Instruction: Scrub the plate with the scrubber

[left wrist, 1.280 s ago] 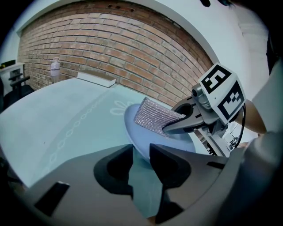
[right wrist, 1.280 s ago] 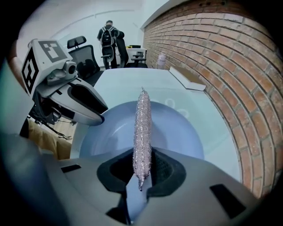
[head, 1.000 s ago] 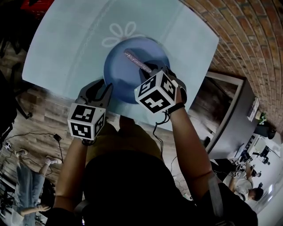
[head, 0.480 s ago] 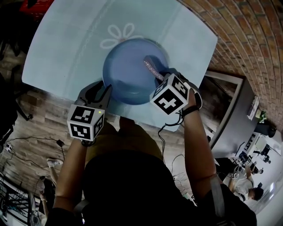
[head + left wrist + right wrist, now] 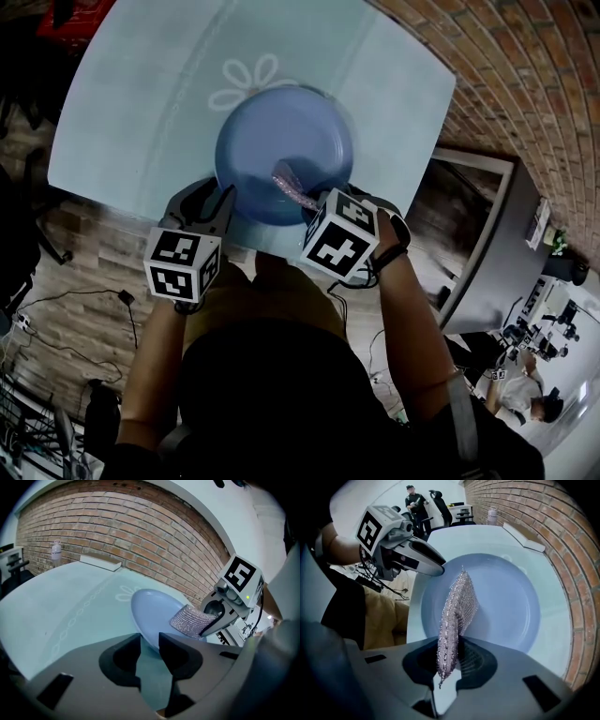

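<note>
Swept from 3 o'clock to 5 o'clock on the round blue plate [image 5: 272,131] atop the pale blue tabletop [image 5: 141,94], your right hand-held gripper [image 5: 447,667] pinches the silver mesh scrubber [image 5: 457,616], so scrubbing seems under way; your left hand-held gripper [image 5: 149,651] waits slightly parted, empty, at the 7 o'clock rim.

Plate [image 5: 272,131] on table [image 5: 131,103], scrubber [image 5: 293,187] in plate's near part, L tongs [image 5: 223,195] at near-L rim.
</note>
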`<state>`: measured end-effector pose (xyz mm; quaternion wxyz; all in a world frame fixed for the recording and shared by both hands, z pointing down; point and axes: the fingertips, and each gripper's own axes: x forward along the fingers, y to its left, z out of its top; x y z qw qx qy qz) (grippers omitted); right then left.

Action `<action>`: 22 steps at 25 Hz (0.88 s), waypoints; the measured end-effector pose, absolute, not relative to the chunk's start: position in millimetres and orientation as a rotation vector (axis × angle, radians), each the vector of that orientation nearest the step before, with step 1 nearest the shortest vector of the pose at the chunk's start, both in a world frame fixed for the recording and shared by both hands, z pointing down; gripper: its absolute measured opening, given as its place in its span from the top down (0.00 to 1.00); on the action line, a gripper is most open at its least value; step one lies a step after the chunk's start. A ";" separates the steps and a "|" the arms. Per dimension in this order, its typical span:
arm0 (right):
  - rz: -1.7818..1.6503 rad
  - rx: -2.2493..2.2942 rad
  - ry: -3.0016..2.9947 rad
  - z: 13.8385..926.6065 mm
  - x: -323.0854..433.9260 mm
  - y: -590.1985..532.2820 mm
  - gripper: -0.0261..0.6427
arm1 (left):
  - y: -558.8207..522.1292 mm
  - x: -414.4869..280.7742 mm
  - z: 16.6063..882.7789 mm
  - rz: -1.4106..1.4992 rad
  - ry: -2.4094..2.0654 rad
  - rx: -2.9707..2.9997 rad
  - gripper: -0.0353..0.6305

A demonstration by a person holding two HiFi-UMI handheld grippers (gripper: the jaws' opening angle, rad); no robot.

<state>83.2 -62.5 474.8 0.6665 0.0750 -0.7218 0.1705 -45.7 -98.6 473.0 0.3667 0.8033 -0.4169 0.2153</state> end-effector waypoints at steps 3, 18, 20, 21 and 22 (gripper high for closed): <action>0.377 0.127 -1.664 476.0 63.6 -55.3 0.83 | -98.9 -45.2 472.2 0.552 -1.078 2.059 0.75; 0.308 0.414 -1.752 493.7 29.8 -114.4 0.83 | -101.0 -41.4 475.2 0.532 -1.112 2.042 0.75; 0.321 0.432 -1.758 493.9 32.5 -122.0 0.83 | -102.0 -41.2 475.3 0.530 -1.112 2.044 0.75; 0.310 0.444 -1.757 493.5 33.2 -126.3 0.83 | -102.5 -41.5 475.4 0.530 -1.112 2.044 0.75; 0.295 0.458 -1.755 493.3 33.5 -130.9 0.83 | -102.9 -42.1 475.6 0.531 -1.113 2.044 0.75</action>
